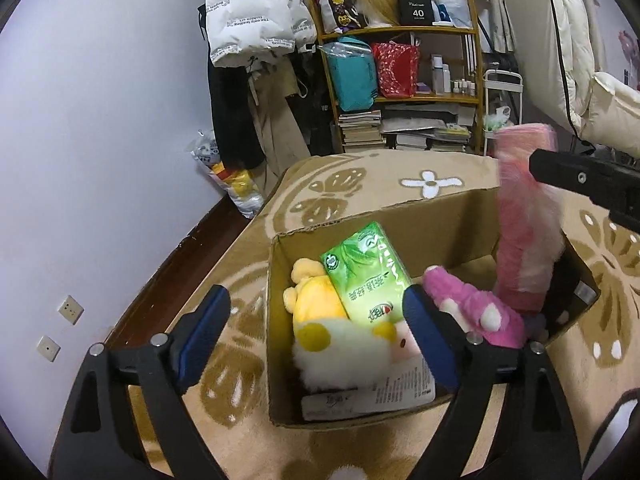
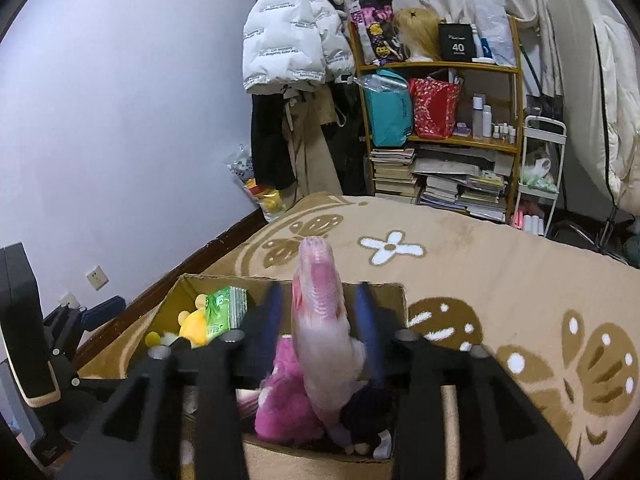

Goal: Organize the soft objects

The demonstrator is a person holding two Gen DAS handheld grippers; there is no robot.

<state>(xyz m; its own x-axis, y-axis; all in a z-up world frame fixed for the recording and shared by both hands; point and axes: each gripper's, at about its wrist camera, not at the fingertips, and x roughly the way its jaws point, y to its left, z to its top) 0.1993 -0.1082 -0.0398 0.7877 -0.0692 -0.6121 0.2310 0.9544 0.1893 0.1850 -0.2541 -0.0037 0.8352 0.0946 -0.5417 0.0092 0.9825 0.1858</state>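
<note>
Both grippers tilt down over the cardboard box [image 1: 448,216] — left fingers [image 1: 208,316] wide, empty — right fingers [image 2: 366,320] parted beside the pink plush [image 2: 320,320].

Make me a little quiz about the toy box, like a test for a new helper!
1. True or false: the green tissue pack lies inside the cardboard box.
2. Which toy sits left of the tissue pack in the left wrist view: A) a blue car, B) the yellow plush, C) a red ball?
3. Fill in: the tall pink fluffy thing stands between the fingers of the ___ gripper.

Key:
1. True.
2. B.
3. Right; its fingers stand a little apart from it on both sides.
</note>
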